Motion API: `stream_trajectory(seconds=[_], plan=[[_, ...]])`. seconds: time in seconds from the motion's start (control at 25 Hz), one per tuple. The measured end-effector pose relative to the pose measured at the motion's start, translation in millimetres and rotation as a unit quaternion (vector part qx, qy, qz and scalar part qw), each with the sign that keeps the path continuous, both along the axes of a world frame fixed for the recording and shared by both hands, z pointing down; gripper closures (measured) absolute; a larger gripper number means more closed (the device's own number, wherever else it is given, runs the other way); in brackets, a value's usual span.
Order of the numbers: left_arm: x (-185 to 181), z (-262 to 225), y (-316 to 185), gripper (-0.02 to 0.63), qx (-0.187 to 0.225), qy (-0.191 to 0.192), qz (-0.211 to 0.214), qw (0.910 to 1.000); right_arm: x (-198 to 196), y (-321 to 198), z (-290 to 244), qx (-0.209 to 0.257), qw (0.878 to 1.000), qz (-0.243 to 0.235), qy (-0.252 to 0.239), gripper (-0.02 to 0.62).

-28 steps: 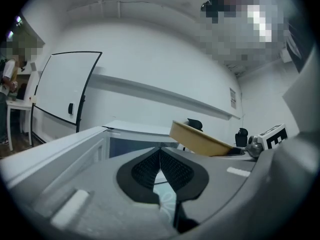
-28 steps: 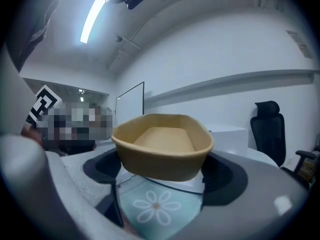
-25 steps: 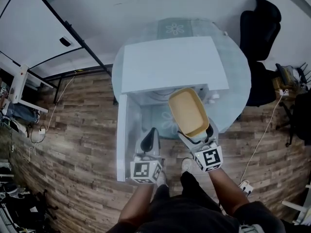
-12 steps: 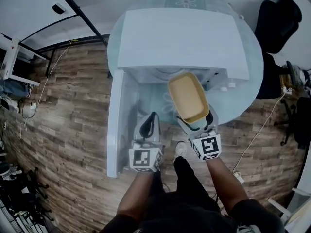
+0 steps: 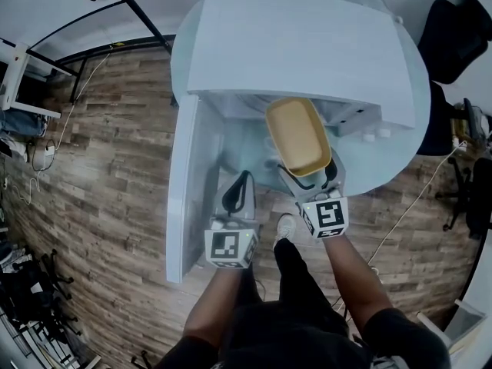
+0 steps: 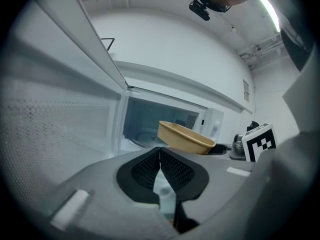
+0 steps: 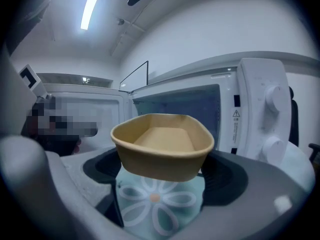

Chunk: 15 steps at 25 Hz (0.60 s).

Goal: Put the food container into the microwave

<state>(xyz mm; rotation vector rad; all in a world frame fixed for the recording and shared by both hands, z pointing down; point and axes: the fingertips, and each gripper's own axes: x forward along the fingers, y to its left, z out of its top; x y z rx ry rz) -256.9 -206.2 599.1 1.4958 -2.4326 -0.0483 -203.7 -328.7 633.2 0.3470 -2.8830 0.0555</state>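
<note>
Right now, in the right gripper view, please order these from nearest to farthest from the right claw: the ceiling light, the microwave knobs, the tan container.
1. Tan container: centre, gripped in the right claw.
2. Microwave knobs: at the right, ahead.
3. Ceiling light: upper left, overhead.

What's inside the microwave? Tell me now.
Only a round turntable shows in the open microwave. The tan food container, held in front, covers the cavity's right part.

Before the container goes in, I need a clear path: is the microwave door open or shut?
Open: the microwave door stands swung out to the left, and the cavity shows behind the food container.
</note>
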Motion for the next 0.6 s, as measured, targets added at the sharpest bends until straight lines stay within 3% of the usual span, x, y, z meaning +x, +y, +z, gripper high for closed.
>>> stream_trajectory(seconds=[0.6], plan=[[-11.0,18.2,-3.4,0.6,-0.011,0.006,0.005,0.9999,-64.0,-36.5,21.4,0.015,0.999,0.034,0.022,0.091]])
